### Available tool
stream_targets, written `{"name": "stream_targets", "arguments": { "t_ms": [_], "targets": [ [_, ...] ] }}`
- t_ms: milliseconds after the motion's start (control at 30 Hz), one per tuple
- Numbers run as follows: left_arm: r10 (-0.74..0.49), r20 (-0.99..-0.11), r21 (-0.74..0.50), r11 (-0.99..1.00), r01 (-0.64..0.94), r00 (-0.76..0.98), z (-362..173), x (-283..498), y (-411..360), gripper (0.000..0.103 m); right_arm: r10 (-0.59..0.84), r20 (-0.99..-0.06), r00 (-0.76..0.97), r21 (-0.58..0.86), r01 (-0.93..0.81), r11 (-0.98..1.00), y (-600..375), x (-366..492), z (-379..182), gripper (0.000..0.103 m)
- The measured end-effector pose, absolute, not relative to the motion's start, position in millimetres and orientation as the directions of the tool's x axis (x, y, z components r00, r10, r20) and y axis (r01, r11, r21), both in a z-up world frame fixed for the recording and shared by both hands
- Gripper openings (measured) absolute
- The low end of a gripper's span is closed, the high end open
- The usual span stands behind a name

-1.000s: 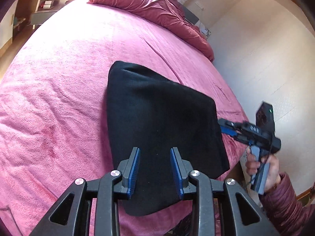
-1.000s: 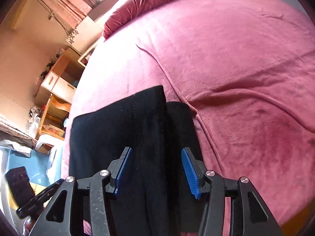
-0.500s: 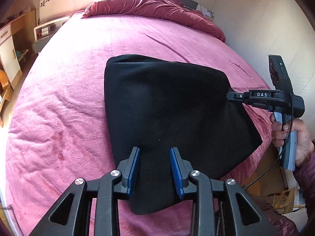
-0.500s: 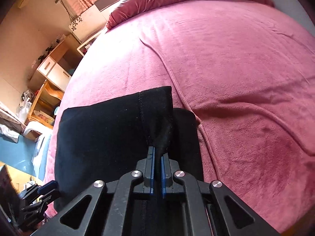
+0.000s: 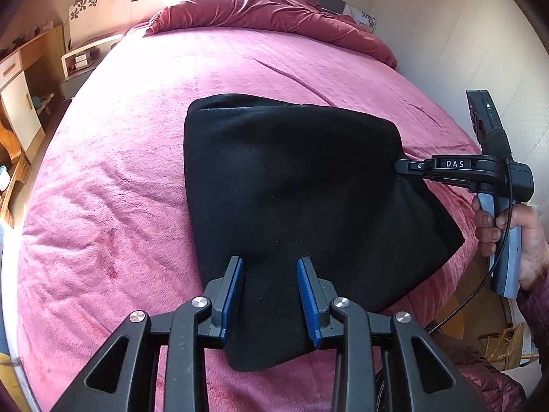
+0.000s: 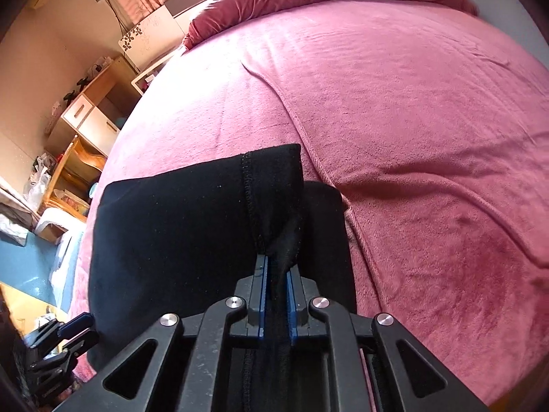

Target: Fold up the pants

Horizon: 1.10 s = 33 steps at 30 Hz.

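Black pants [image 5: 291, 185], folded into a compact panel, lay on the pink bedspread [image 5: 113, 206] near the bed's foot edge, well apart from the crumpled maroon duvet [image 5: 274, 10] at its head. Right gripper [image 6: 276, 281]: blue pads clamped on a raised seamed corner of the pants. Left gripper [image 5: 271, 295]: jaws spread apart over the pants' near edge, gripping nothing.

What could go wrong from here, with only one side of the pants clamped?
1. Only the right tongs grip the pants; the left tongs are open over the near edge, so a lift may skew the fold.
2. The right grip pinches a small bunch of cloth near the seam; it could slip out, or catch only the top layer.
3. The pants lie at the bed edge and could slide off.
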<state>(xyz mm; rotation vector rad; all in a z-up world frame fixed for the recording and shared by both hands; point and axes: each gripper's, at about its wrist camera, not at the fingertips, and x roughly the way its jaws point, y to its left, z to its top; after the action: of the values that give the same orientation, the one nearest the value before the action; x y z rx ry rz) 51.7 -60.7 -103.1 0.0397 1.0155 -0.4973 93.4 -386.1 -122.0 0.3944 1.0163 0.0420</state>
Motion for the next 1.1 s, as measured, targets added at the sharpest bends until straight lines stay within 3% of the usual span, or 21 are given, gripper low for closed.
{"name": "stream_targets", "arguments": {
  "t_ms": [100, 367, 500, 667, 800, 867, 1100],
  "targets": [
    [-0.376, -0.823, -0.194, 0.891, 0.41, 0.427, -103, 51, -62, 0.033, 0.228, -0.818, 0.529, 0.354, 0.149, 0.923, -385, 80, -119, 0.022],
    [-0.374, -0.822, -0.2, 0.895, 0.398, 0.428, -102, 49, -62, 0.033, 0.276, -0.824, 0.495, 0.382, 0.125, 0.916, -382, 30, -124, 0.035],
    [-0.42, -0.801, -0.279, 0.893, 0.354, 0.427, -100, 49, -45, 0.033, 0.304, -0.823, 0.48, 0.399, 0.106, 0.911, -377, 13, -128, 0.043],
    [-0.464, -0.763, -0.397, 0.886, 0.241, 0.45, -101, 50, -3, 0.033, 0.288, -0.829, 0.479, 0.377, 0.1, 0.921, -375, 11, -132, 0.042],
    [-0.461, -0.763, -0.451, 0.882, 0.138, 0.453, -107, 58, 26, 0.034, 0.287, -0.834, 0.472, 0.365, 0.08, 0.928, -369, 14, -135, 0.02],
    [-0.457, -0.765, -0.46, 0.881, 0.113, 0.453, -110, 60, 34, 0.034, 0.288, -0.833, 0.473, 0.364, 0.075, 0.929, -369, 15, -133, 0.015],
    [-0.495, -0.754, -0.496, 0.86, 0.119, 0.431, -113, 67, 38, 0.034, 0.211, -0.865, 0.455, 0.274, 0.075, 0.959, -373, 16, -136, 0.014]
  ]
}}
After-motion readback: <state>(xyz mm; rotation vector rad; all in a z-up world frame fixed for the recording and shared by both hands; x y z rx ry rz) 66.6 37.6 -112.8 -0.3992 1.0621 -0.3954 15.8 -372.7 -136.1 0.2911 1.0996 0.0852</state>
